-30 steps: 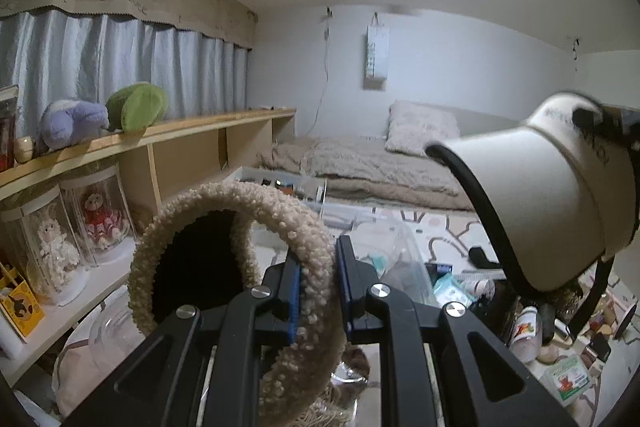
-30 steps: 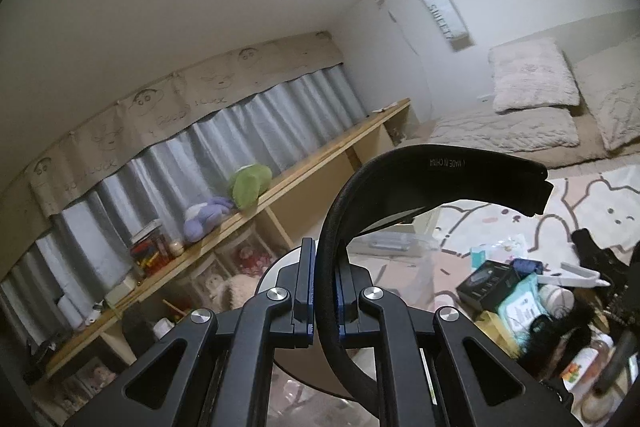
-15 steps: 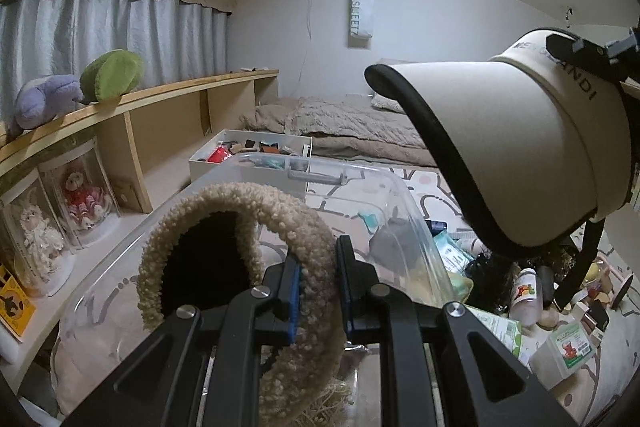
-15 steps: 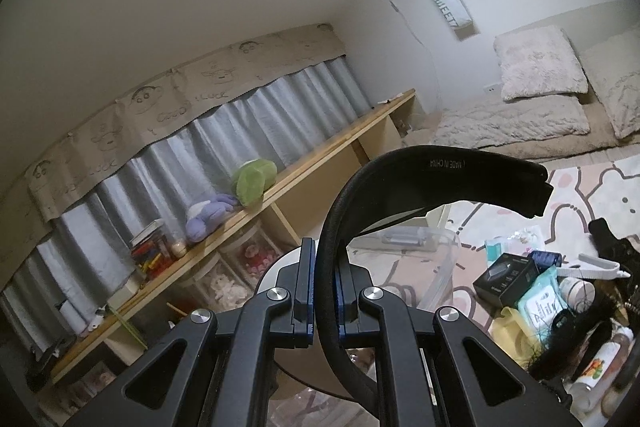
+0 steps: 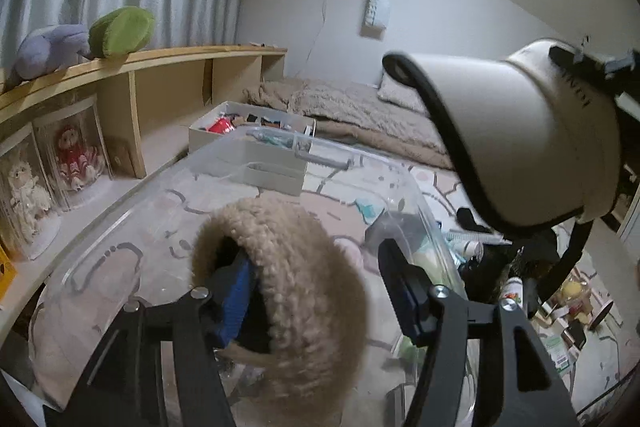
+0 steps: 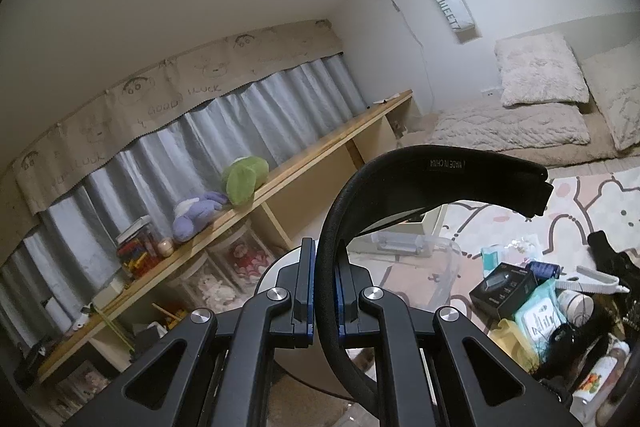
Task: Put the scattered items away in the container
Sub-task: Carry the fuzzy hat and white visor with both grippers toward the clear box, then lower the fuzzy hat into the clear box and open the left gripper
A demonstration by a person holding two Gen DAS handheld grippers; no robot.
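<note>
Here the left gripper [image 5: 320, 291] jaws are opening, fuzzy headband [image 5: 304, 287] seemingly loose over the clear bin [image 5: 424, 199].

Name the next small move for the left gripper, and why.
Probably draw the left gripper back: it is opening, its fingers apart, the fuzzy headband loose over the clear bin. The right gripper holds the visor.

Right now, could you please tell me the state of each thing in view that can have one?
left gripper: fingers opening, fluffy headband between them, right pad clear of it
fluffy headband: above the clear bin, blurred
right gripper: shut on the visor's black band
visor: held up, brim toward the bin
clear bin: open, no lid on it
</note>
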